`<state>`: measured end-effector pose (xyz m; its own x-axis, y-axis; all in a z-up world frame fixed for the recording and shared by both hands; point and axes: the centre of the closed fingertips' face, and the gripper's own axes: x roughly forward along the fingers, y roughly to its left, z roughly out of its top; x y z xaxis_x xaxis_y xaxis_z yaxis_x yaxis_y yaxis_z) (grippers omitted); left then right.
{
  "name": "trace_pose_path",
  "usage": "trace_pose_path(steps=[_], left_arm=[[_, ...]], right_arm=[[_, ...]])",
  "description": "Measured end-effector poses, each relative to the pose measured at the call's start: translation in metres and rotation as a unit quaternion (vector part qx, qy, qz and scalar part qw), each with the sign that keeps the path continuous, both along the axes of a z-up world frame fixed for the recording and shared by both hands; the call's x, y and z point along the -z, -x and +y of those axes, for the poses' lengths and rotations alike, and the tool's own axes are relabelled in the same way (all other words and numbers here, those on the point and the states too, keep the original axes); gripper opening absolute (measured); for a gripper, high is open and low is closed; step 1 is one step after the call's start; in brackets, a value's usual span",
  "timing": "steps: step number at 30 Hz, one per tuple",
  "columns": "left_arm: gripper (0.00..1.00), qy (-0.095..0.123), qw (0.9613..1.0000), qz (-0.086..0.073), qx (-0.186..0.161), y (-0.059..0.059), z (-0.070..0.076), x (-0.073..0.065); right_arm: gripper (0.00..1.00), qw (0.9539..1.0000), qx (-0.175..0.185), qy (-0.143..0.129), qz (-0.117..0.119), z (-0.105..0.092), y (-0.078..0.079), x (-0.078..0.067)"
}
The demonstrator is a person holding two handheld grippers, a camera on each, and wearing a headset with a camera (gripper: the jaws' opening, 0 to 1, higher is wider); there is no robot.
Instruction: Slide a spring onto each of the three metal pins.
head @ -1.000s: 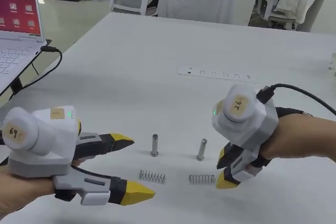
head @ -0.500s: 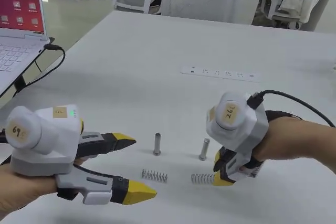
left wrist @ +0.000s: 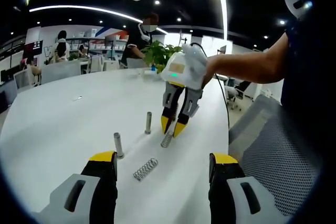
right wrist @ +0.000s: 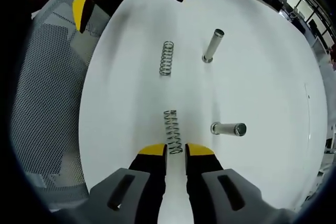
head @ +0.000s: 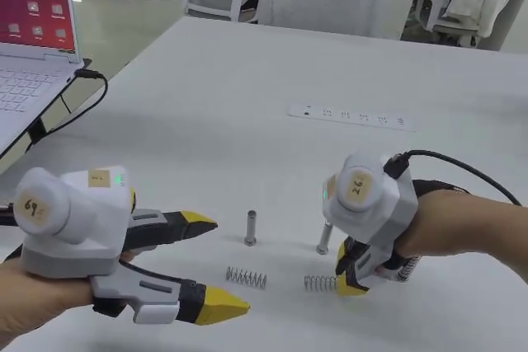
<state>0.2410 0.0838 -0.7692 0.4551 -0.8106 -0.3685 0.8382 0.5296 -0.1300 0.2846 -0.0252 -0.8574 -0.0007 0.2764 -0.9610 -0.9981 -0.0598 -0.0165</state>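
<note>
The step in hand is the pickup of the nearer spring (right wrist: 170, 127) by the right claw (right wrist: 176, 151). That claw is narrow, its yellow tips astride the spring's near end, and the spring lies flat on the counter (right wrist: 121, 93). Whether the tips already bite the wire cannot be told.

To do this well, I judge the grip should sit a little further in from the end, across several coils, and close gently. A thin spring pinched at its last coil will likely pivot or shoot out, and one squeezed too hard may kink.

Just right of the claw's tips stands a metal pin (right wrist: 229, 128), the natural target. The spring needs lifting, turning upright and bringing straight down over the pin's top, so its far end should be left free.

Further ahead of this claw lie the second spring (right wrist: 167, 57) and, to its right, a second pin (right wrist: 213, 45). The left claw (left wrist: 163, 158) is wide and holds nothing, with that second spring just ahead of its tips. It could steady a pin if one threatens to topple.
</note>
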Motion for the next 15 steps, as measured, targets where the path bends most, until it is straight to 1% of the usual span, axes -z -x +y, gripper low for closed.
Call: trace_pose_path(steps=[6, 15], left_arm=[[0.67, 0.000, 1.0000, 0.001, 0.002, 0.0008, -0.0006, 0.0003], [0.66, -0.001, 1.0000, 0.002, 0.004, 0.0016, -0.0007, 0.0012]], right_arm=[[0.10, 1.0000, -0.004, 0.006, -0.002, -0.0014, 0.0002, 0.0030], [0.09, 1.0000, -0.003, 0.004, -0.002, -0.0017, 0.0000, 0.0039]])
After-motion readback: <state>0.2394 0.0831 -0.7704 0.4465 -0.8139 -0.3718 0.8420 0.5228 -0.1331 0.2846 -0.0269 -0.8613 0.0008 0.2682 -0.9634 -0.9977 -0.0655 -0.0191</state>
